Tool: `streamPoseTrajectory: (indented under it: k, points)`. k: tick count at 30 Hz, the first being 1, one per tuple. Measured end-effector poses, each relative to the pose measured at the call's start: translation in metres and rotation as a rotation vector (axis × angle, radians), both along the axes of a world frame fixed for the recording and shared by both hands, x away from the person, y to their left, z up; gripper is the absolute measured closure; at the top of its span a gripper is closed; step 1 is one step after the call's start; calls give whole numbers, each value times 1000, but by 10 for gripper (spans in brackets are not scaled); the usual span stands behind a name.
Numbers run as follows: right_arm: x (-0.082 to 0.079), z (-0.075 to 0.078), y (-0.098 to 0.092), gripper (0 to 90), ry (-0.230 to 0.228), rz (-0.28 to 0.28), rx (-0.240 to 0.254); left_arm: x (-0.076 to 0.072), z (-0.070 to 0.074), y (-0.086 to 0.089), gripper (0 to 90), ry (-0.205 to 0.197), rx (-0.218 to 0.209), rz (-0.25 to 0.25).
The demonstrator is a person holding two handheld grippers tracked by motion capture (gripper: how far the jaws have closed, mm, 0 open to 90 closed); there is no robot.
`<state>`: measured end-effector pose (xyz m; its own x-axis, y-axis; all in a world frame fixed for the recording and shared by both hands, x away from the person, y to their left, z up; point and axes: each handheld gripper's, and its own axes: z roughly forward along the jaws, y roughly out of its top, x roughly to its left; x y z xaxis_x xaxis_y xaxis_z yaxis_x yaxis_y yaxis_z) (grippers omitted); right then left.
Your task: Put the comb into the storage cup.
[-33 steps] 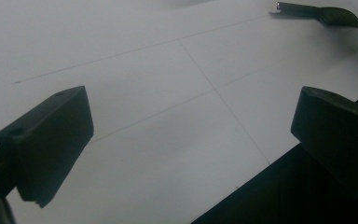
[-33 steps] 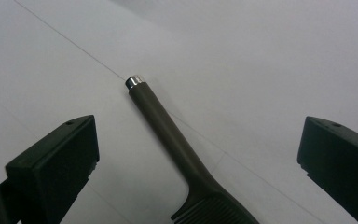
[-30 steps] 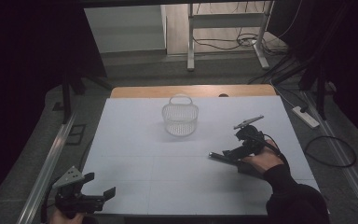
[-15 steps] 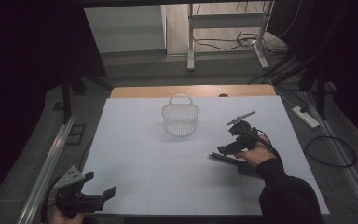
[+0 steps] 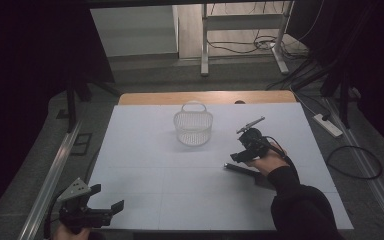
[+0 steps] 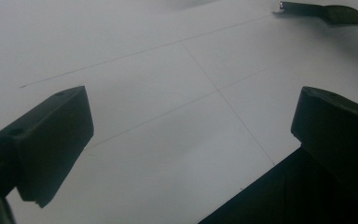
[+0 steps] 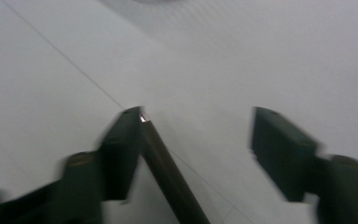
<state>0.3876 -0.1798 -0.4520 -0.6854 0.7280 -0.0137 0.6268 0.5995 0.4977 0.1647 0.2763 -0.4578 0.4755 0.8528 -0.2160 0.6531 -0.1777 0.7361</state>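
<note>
A dark, slim tool [image 5: 242, 171] with a shiny metal tip lies flat on the white sheet [image 5: 145, 150], right of centre. My right gripper [image 5: 236, 158] hovers low over its left end, tilted down. In the right gripper view the tool [image 7: 168, 172] runs up between the jaws of the right gripper [image 7: 196, 116]; its tip touches the left jaw while the right jaw stands apart. These jaws have just been closing. My left gripper [image 5: 107, 197] rests at the front left corner, wide open and holding nothing [image 6: 191, 121]. The tool [image 6: 321, 11] shows far off in its view.
A white wire basket [image 5: 193, 127] with a handle stands upright at the back centre. A bare wooden strip [image 5: 205, 97] edges the table's far side. Metal rails [image 5: 55, 170] run along both sides. A power strip [image 5: 327, 125] and cables lie on the floor at right.
My right gripper has moved left and slightly down, over the end of the dark tool. The left gripper and the basket have stayed put.
</note>
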Motion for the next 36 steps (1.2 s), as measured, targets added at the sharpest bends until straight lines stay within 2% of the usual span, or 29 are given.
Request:
streamPoseTrajectory:
  k: [1, 2, 3, 4, 7, 8, 9, 12, 18, 19, 25, 31, 36]
  points:
    - [0, 0, 0, 450, 8, 13, 8, 0, 0, 0, 0, 0, 0, 0]
    - [1, 1, 1, 573, 22, 25, 17, 0, 0, 0, 0, 0, 0, 0]
    - [2, 1, 2, 610, 28, 37, 19, 0, 0, 0, 0, 0, 0, 0]
    - [2, 1, 2, 610, 28, 37, 19, 0, 0, 0, 0, 0, 0, -1]
    - [4, 0, 4, 748, 37, 69, 20, 0, 0, 0, 0, 0, 0, -1]
    - [5, 0, 5, 851, 35, 82, 32, 0, 0, 0, 0, 0, 0, -1]
    - [6, 0, 5, 888, 41, 86, 45, 0, 0, 0, 0, 0, -1, -1]
    - [8, 0, 6, 894, 50, 85, 62, 0, 0, 0, 0, 1, -2, 0]
    - [10, -6, 13, 894, 41, 85, 31, 0, 0, 0, 0, 2, -4, -1]
    - [10, -9, 14, 894, 44, 88, 13, 0, 0, 0, 0, 3, -4, -1]
    - [11, -19, 17, 894, 53, 77, -1, 0, 0, 0, 0, 3, -4, -1]
    - [9, -33, 21, 894, 57, 85, -41, 0, 0, 0, 0, 3, -5, -4]
    - [9, -38, 22, 894, 59, 83, -39, 0, 0, 1, 0, 3, -7, -5]
